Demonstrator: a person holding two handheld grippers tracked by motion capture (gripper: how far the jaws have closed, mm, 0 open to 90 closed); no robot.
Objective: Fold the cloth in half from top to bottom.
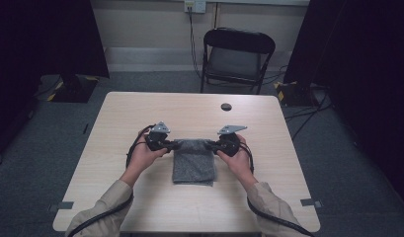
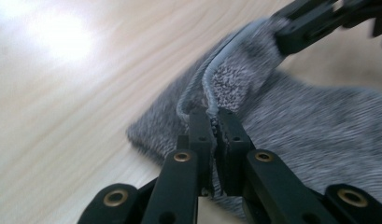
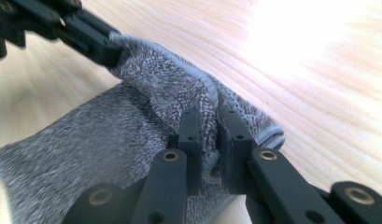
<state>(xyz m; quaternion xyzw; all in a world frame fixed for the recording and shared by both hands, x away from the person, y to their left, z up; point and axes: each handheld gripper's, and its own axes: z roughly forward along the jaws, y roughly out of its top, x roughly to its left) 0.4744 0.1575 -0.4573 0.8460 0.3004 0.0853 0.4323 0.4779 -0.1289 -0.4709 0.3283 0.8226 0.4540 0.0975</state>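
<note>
A grey knitted towel (image 1: 192, 165) lies folded on the light wooden table (image 1: 140, 113), its far edge lifted between my two grippers. My left gripper (image 1: 174, 144) is shut on the towel's far left corner. In the left gripper view the jaws (image 2: 213, 114) pinch the hemmed edge of the towel (image 2: 319, 130), with the right gripper (image 2: 296, 28) clamped on the other corner at the top. My right gripper (image 1: 212, 145) is shut on the far right corner. In the right gripper view its jaws (image 3: 209, 114) press the towel (image 3: 109, 135), and the left gripper (image 3: 90, 39) grips at upper left.
A small dark round grommet (image 1: 226, 106) sits in the tabletop near the far edge. A black folding chair (image 1: 236, 54) stands behind the table. Dark curtains hang at both sides, with cables on the grey floor.
</note>
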